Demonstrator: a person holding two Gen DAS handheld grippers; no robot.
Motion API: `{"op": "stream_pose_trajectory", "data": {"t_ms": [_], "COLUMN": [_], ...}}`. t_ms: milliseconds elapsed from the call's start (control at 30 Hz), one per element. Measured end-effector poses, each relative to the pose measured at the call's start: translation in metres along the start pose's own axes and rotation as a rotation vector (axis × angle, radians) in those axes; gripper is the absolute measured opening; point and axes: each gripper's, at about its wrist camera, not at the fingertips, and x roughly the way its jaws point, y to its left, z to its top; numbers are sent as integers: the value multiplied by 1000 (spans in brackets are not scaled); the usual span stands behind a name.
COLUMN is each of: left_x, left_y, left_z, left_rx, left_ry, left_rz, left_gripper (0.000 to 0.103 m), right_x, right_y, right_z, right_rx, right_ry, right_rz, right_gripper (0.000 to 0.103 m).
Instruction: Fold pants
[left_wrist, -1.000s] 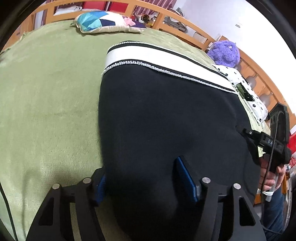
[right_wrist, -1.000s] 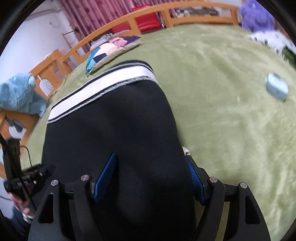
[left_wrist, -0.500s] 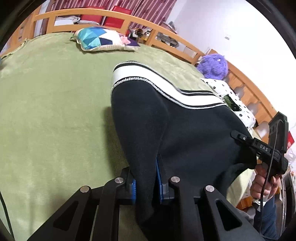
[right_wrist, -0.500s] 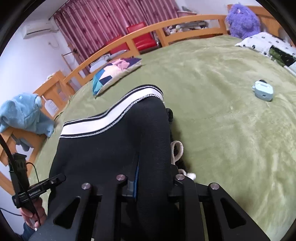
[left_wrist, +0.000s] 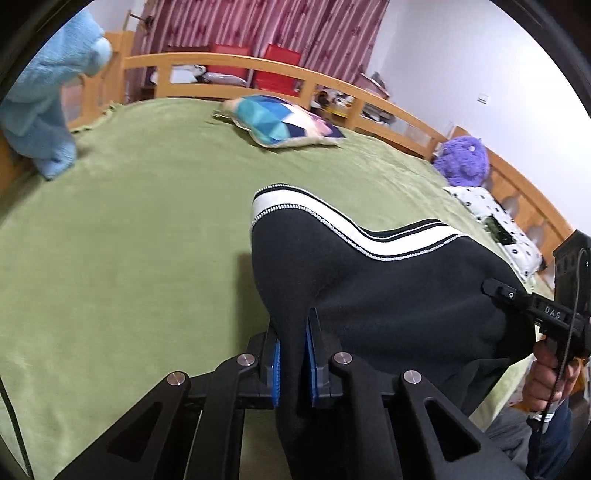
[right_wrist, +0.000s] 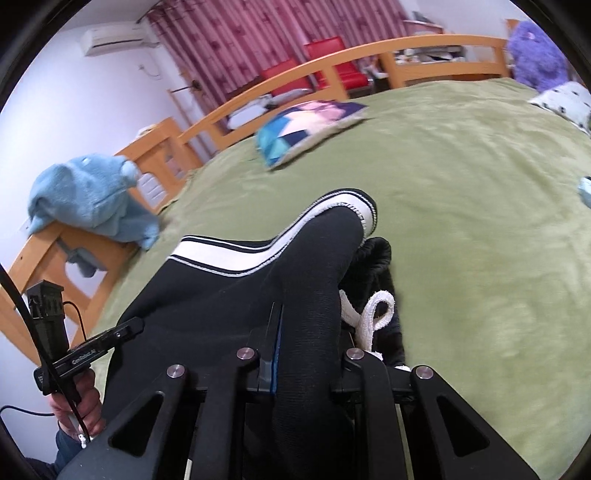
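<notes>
Wide bed (left_wrist: 122, 229) under a green blanket, ringed by a wooden rail (left_wrist: 221, 64), filling both views. Black pants (left_wrist: 388, 291) with a white striped band (left_wrist: 306, 206) near the middle of the bed, lifted off the blanket into a tented fold, far end still resting on it. Left of the pants, at the bed's edge, a blue plush toy (right_wrist: 88, 199). Beyond the pants, toward the rail, a patchwork pillow (left_wrist: 284, 125). Right of the pants, by the far rail, a purple plush toy (left_wrist: 463, 160) beside a white spotted cushion (left_wrist: 491, 218). Left gripper (left_wrist: 293, 363) clamped on one edge of the pants, blue pads pressing black fabric between them, jaws just closed. Right gripper (right_wrist: 306, 354) likewise just closed and clamped on the other edge. White drawstring (right_wrist: 371, 319) looped just beside the right gripper's grip.
</notes>
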Motion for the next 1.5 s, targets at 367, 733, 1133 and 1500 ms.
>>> {"op": "stream_pose_trajectory", "data": {"t_ms": [367, 733, 1133, 1500], "left_x": [10, -27, -41, 8], "left_y": [14, -10, -11, -28], "left_z": [-24, -64, -78, 17], "left_rx": [13, 84, 118, 151], "left_ry": [117, 105, 55, 3], "left_rz": [48, 55, 112, 52], "left_gripper": [33, 53, 56, 56], "right_x": [37, -28, -8, 21], "right_y": [13, 27, 39, 64], "right_z": [-22, -51, -100, 10], "right_rx": [-33, -102, -239, -345], "right_ry": [60, -62, 35, -102], "right_rz": [-140, -192, -210, -197], "right_gripper": [34, 43, 43, 43]}}
